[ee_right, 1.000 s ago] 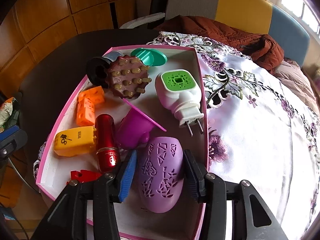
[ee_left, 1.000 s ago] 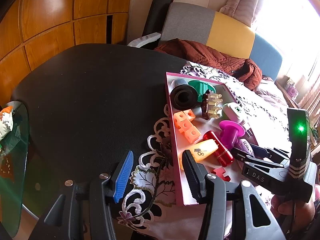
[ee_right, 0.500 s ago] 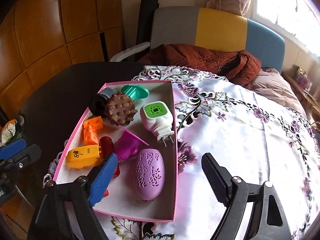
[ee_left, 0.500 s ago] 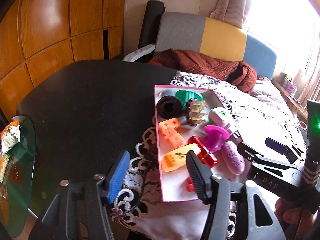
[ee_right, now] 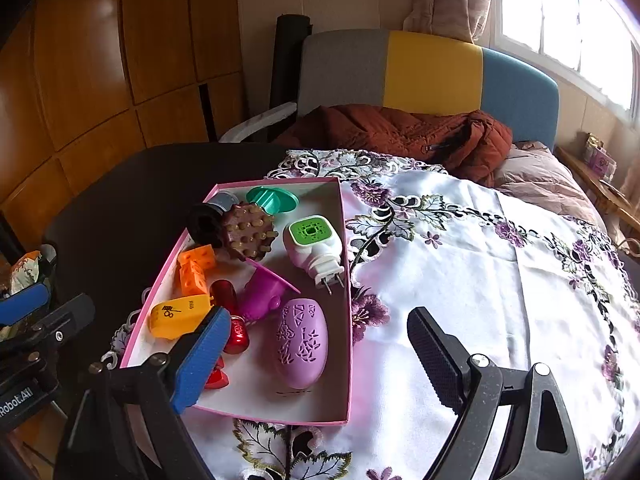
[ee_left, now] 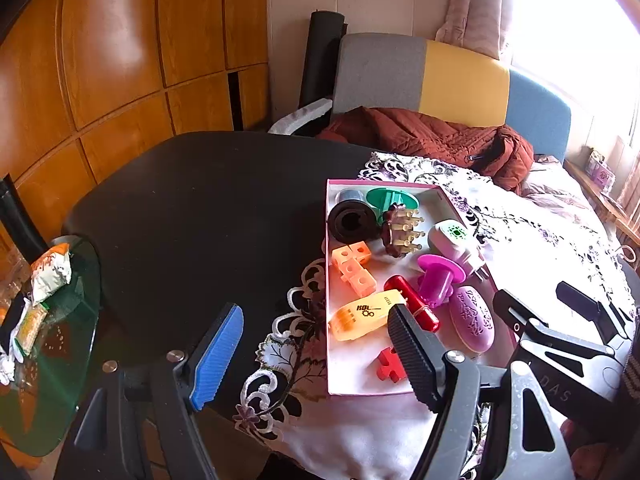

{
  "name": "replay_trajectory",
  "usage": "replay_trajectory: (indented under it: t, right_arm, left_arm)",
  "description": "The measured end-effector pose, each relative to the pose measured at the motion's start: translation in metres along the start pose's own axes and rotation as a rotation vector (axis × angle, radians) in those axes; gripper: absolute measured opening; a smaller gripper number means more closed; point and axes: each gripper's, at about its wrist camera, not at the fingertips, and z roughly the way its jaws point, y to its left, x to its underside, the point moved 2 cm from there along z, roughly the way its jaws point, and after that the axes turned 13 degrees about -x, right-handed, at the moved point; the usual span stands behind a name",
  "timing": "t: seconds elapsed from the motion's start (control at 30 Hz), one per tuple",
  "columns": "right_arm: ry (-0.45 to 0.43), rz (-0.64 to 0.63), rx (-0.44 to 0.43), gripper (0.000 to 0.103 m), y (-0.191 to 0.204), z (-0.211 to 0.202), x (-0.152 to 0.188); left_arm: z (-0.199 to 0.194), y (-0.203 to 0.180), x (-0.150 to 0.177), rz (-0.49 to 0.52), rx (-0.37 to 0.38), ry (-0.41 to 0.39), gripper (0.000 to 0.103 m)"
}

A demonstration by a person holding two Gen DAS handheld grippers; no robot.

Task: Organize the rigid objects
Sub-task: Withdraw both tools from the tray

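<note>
A pink-rimmed box [ee_right: 347,280] sits on the tablecloth and holds several rigid objects. Among them are a purple oval case [ee_right: 302,344], a yellow-orange piece [ee_left: 364,316], a red cylinder [ee_left: 412,300], a magenta cup [ee_right: 264,292], a white plug with a green top [ee_right: 314,240], a brown spiked brush [ee_right: 248,232], orange cubes [ee_left: 354,266] and a black roll [ee_left: 352,222]. My right gripper [ee_right: 318,316] hovers open above the box's near end, clear of the purple case. My left gripper [ee_left: 315,312] hangs over the box's left edge, its jaws opening with nothing between them.
The box lies where a white floral tablecloth [ee_right: 480,280] meets the bare black tabletop [ee_left: 200,208]. A glass side table [ee_left: 60,380] with snack packets stands low on the left. Behind the table are a grey, yellow and blue chair [ee_right: 432,68] and a brown jacket [ee_right: 400,132].
The right gripper let go of the purple case, opened wide and drew back and up. The left gripper also rose and backed away, and its jaws spread wider.
</note>
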Motion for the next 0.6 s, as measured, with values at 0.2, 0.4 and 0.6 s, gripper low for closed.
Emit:
replay_trajectory:
  t: [0.2,0.4,0.6]
  right_arm:
    - [-0.005,-0.012,0.000,0.090,0.0039,-0.0026,-0.0004]
    - [0.000,-0.014,0.000,0.091,0.0045,-0.0016,-0.0004]
    - [-0.001,-0.010,-0.001,0.091,0.0026,-0.0018,-0.0007]
  left_arm:
    - [-0.0026,0.0001,-0.0008,-0.008,0.023,0.002,0.072]
    - [-0.0049,-0.0014,-0.0009,0.002,0.017,-0.028,0.061]
    - [-0.0075,-0.0015,-0.0039,0.012,0.009,-0.057,0.059]
